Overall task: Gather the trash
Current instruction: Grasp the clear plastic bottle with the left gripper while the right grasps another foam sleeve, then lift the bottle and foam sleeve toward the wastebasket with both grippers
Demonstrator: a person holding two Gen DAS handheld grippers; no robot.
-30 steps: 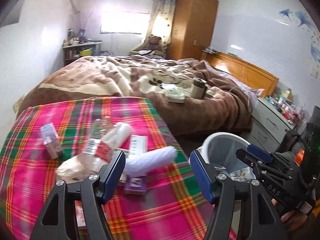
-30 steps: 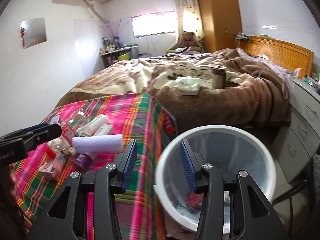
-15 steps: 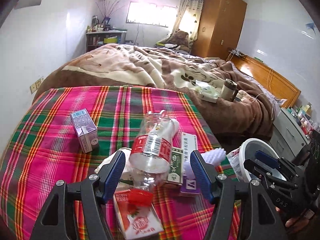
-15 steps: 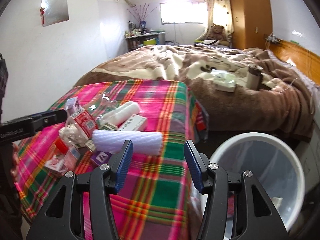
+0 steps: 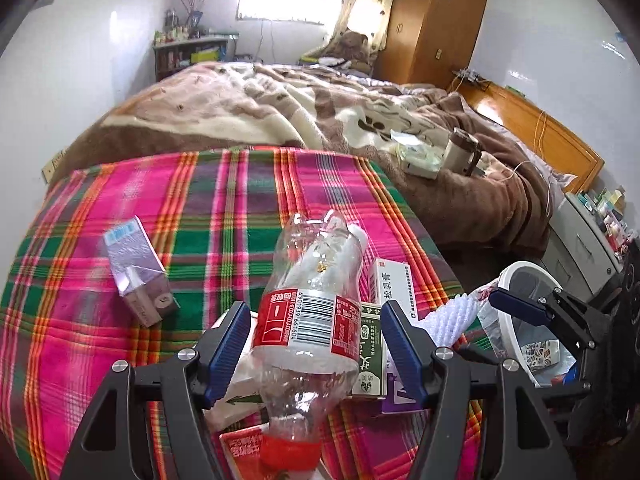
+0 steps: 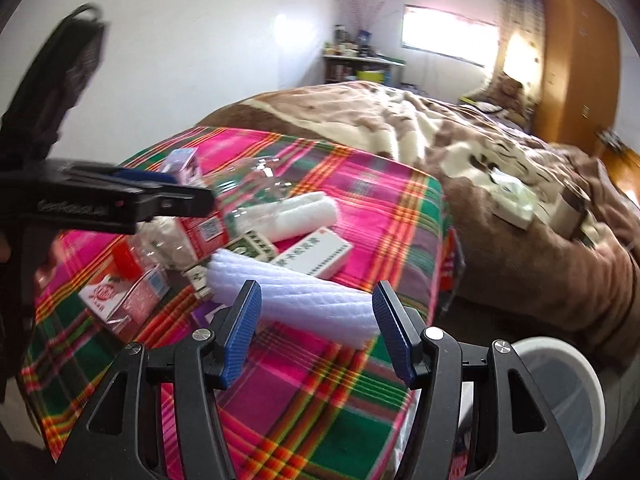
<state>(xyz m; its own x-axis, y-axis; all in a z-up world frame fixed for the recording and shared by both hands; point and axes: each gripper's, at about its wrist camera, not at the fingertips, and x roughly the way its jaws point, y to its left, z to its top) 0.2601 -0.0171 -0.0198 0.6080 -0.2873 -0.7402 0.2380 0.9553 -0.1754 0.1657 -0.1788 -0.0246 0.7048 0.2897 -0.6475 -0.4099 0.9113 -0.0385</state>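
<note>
Trash lies in a heap on the plaid cloth (image 5: 224, 208). My left gripper (image 5: 316, 344) is open around a clear plastic bottle (image 5: 316, 300) with a red label, its jaws on either side and not touching it. My right gripper (image 6: 316, 322) is open around a white foam sleeve (image 6: 292, 292), also seen in the left wrist view (image 5: 452, 312). Nearby lie a white medicine box (image 6: 316, 256), a green box (image 5: 370, 354), a red carton (image 6: 120, 292) and a purple carton (image 5: 136, 268). The white bin (image 6: 576, 392) stands at the lower right, also in the left wrist view (image 5: 520, 280).
A bed with a brown blanket (image 5: 280, 108) lies beyond the table, with a mug (image 5: 460, 152) and a tissue pack (image 5: 420, 156) on it. A wooden wardrobe (image 5: 436, 24) stands at the back, drawers (image 5: 588, 236) at the right.
Both grippers have moved left from the bin to the table. The left one has closed in around the bottle, and the right one has come up to the foam sleeve.
</note>
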